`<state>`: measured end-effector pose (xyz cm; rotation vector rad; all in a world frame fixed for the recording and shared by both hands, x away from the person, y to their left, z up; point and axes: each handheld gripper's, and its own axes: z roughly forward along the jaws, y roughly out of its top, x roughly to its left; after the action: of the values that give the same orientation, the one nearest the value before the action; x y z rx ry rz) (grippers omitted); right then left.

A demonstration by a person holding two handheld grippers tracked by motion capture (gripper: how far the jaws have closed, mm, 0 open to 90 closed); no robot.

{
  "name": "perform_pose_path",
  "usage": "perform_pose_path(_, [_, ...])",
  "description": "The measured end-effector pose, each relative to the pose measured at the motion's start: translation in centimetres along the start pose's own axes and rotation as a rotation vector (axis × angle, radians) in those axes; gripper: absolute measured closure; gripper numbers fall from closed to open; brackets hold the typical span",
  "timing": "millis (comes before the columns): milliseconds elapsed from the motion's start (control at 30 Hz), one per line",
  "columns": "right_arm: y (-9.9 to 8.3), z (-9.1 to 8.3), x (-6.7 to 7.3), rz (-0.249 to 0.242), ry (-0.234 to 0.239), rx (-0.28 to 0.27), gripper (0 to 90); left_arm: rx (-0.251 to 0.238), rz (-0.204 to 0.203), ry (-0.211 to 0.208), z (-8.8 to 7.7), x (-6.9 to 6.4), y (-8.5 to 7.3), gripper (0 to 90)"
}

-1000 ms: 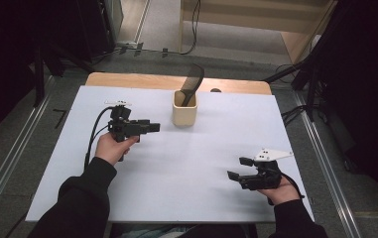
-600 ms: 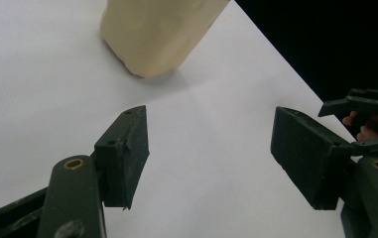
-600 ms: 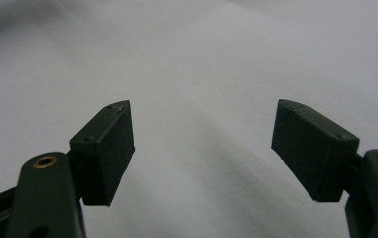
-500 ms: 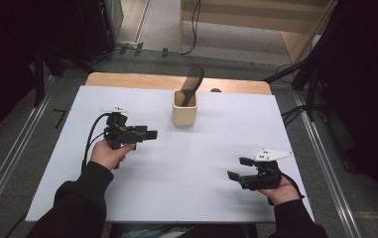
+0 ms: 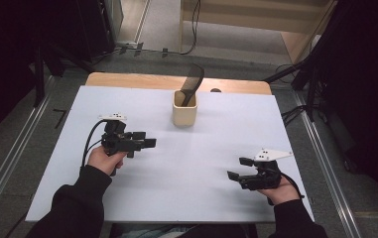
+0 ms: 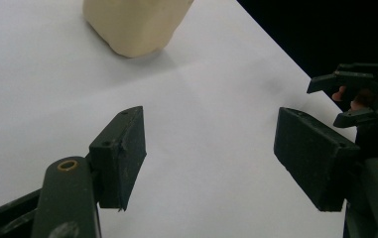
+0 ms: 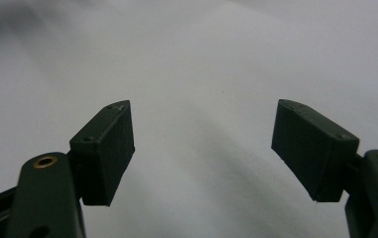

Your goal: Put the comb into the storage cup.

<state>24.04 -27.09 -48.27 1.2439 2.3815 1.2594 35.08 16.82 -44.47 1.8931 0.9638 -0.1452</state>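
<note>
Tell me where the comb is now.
In the high view, the comb stands in the cream cup at the table's far middle, leaning right, beyond both grippers.

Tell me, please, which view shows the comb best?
The high view: the comb stands in the cup, leaning right, its dark toothed end well above the rim. The left gripper view gives the cup's lower wall, cut off at the top edge. The right gripper view looks at bare table.

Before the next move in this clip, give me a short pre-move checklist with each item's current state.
1. Left hand-held gripper open, nothing between jaws, which have just been opening: ok.
2. Right hand-held gripper open and empty: ok.
3. Cream square cup upright on the white table: ok.
4. Black comb standing in the cup, leaning: ok.
5. Free table between the left hand-held gripper and the cup: ok.
6. How deep the comb sits: cannot tell.
</note>
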Motion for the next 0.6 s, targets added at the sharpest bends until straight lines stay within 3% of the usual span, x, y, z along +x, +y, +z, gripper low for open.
perform_pose_path(600, [0.0, 0.0, 0.0, 0.000, -0.005, 0.006, 22.8, 0.019, 0.007, 0.032, -1.3, -0.6, -2.0, 27.7])
